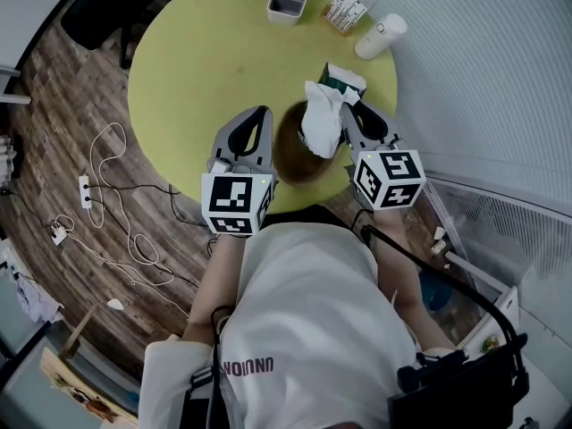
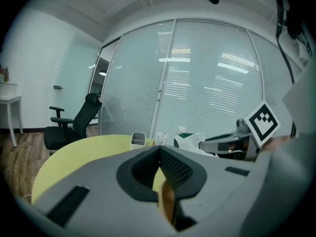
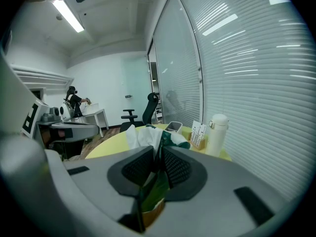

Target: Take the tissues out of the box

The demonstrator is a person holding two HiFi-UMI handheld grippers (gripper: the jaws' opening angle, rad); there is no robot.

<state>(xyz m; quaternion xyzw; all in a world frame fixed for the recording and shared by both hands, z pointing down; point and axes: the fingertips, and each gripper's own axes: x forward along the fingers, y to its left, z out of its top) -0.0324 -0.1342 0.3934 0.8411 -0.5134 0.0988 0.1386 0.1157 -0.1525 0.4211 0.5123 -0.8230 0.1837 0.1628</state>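
Observation:
A green-and-white tissue pack (image 1: 344, 80) is held over the right side of the round yellow-green table (image 1: 197, 61). A crumpled white tissue (image 1: 320, 119) sticks out of the pack and hangs towards the table edge. My right gripper (image 1: 350, 113) is shut on the pack. In the right gripper view the green wrapper (image 3: 157, 181) is pinched between the pads, with the tissue (image 3: 143, 135) just beyond. My left gripper (image 1: 259, 116) hovers to the left of the tissue, apart from it. Its jaws are shut with nothing in them (image 2: 159, 151).
At the table's far side stand a grey pen holder (image 1: 288, 0), a card stand (image 1: 344, 12) and a white bottle (image 1: 380, 37). A black office chair (image 1: 107, 7) stands beyond the table. Cables (image 1: 116, 213) lie on the wood floor at left. A blind-covered glass wall (image 1: 483, 79) runs along the right.

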